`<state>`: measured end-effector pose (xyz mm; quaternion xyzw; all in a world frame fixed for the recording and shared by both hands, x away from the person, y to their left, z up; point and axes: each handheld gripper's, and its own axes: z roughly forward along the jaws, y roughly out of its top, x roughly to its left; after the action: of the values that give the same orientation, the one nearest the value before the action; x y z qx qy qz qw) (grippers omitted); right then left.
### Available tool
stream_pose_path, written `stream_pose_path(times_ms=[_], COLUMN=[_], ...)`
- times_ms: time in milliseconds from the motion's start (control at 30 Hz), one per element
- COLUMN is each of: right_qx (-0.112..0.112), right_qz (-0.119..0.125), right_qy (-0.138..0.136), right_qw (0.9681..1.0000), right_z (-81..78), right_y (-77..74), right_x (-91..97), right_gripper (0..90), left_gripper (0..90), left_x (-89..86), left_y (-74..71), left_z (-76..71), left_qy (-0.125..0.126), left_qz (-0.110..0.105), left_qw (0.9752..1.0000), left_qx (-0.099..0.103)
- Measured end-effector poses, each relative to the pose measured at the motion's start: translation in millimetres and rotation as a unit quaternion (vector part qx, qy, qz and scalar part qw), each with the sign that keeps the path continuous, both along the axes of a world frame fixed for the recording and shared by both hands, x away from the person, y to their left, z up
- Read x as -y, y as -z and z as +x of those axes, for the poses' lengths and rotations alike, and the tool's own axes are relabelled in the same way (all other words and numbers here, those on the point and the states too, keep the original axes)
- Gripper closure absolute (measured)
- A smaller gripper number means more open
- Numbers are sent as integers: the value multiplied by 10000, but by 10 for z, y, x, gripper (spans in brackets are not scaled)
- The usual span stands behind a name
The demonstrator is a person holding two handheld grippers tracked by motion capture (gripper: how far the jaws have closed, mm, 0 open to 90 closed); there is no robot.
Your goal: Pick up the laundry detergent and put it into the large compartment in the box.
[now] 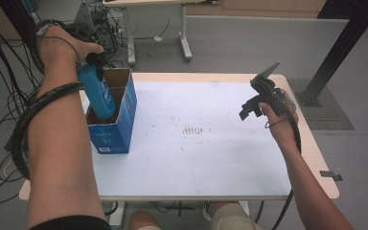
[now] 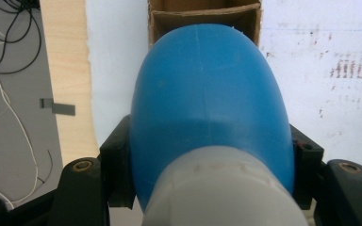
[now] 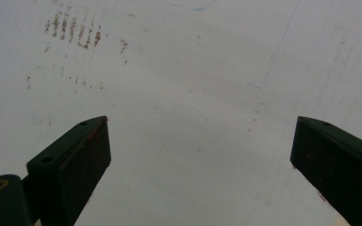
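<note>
Left tongs (image 2: pixel 207 179) pinching blue bottle (image 1: pixel 97 93), base hidden inside blue box (image 1: pixel 117 127), right tongs (image 3: pixel 200 155) spread above table (image 1: pixel 201 143).

Blue bottle (image 1: pixel 97 91), grey cap up, upright, lower end inside open blue cardboard box (image 1: pixel 120 120) at table's left edge

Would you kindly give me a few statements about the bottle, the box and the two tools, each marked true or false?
1. The left tool is shut on the blue bottle. True.
2. The bottle lies flat on the table. False: it is held over the open blue cardboard box.
3. The right tool is open, with nothing between its jaws. True.
4. The box stands at the table's right edge. False: it stands near the left edge of the table.
</note>
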<state>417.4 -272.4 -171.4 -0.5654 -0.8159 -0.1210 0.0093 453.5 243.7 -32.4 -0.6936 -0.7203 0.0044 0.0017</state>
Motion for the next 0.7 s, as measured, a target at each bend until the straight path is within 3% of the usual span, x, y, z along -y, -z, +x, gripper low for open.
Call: stream_pose_path(times_ms=[267,700], right_qx=[4,-18], right_qz=[-32,-48], right_qy=[-24,-11], right_qw=[10000,10000], right_z=[-4,-3], right_y=[11,26], right_x=[-25,-42], right_gripper=[57,56], left_gripper=[370,371], left_x=[18,85], left_y=[319,649], left_z=[23,5], left_qy=[92,189], left_qz=[7,110], left_qw=[9999,9998], left_qx=[-43,-24])
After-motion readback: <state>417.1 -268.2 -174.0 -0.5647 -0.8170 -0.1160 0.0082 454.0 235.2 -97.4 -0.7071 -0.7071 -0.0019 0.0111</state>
